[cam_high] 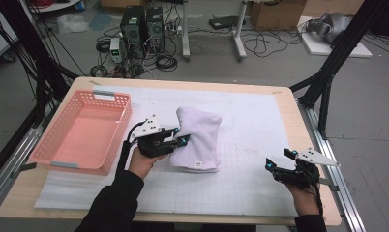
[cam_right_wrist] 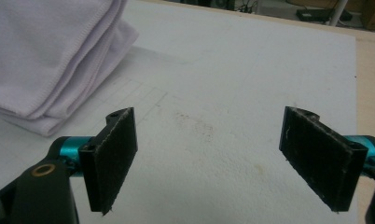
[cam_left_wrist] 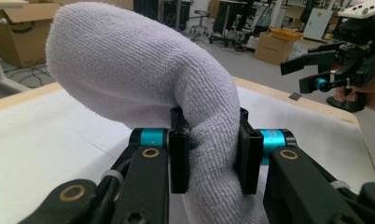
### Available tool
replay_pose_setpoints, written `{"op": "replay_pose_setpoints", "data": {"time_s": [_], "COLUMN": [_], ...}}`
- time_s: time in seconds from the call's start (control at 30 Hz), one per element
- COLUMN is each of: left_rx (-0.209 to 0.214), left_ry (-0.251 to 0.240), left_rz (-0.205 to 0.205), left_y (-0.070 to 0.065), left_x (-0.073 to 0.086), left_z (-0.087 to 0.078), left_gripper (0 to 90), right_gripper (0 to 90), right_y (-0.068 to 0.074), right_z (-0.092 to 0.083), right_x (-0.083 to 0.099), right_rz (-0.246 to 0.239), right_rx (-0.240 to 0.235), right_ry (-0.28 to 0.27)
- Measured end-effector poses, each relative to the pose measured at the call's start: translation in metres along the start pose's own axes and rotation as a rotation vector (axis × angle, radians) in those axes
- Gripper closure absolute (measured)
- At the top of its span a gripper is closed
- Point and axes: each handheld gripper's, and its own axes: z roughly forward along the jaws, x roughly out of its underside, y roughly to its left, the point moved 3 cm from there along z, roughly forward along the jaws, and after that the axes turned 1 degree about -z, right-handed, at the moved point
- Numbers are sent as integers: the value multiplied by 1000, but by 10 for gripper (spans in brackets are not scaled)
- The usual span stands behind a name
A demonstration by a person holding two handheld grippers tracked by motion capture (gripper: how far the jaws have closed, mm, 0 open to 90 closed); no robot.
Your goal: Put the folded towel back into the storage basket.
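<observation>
Towel [cam_high: 198,137] is the thing in hand: a white, folded terry piece lying at the middle of the high view on the pale gridded mat [cam_high: 260,121], with its left edge lifted and arched. The left gripper [cam_high: 178,137] has its jaws pinched on that lifted edge; in the left gripper view the pads squeeze a thick bunch of cloth [cam_left_wrist: 209,154] between them. The right gripper [cam_high: 271,165] sits at the lower right of the high view, well apart from the towel, jaws spread with nothing between them, as its own view shows above bare mat.

Judging from the pink basket [cam_high: 83,133] at the left of the frame, the step looks like lifting the towel toward it. To do it well, the pinch should keep all layers together, and the lift should be high enough that the hanging part clears the basket rim; the free gripper could support the sagging end.

A small tag [cam_high: 198,164] shows on the towel's near edge, too small to read. No other writing is legible.
</observation>
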Motion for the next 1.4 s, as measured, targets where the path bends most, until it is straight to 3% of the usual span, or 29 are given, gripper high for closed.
{"op": "replay_pose_setpoints", "data": {"time_s": [0.43, 1.2, 1.4], "left_rx": [-44, -169, -182], "left_ry": [-58, -129, -145], "left_rz": [53, 65, 59], "left_y": [14, 48, 54], "left_x": [-22, -47, -52], "left_z": [-42, -120, -135], "left_gripper": [717, 717, 717], "right_gripper": [180, 180, 180], "right_y": [3, 7, 7], "right_z": [2, 3, 4], "right_x": [-1, -2, -2], "right_rz": [-7, -16, -20], "right_rx": [-9, -9, -7], "right_ry": [-1, -3, 1]}}
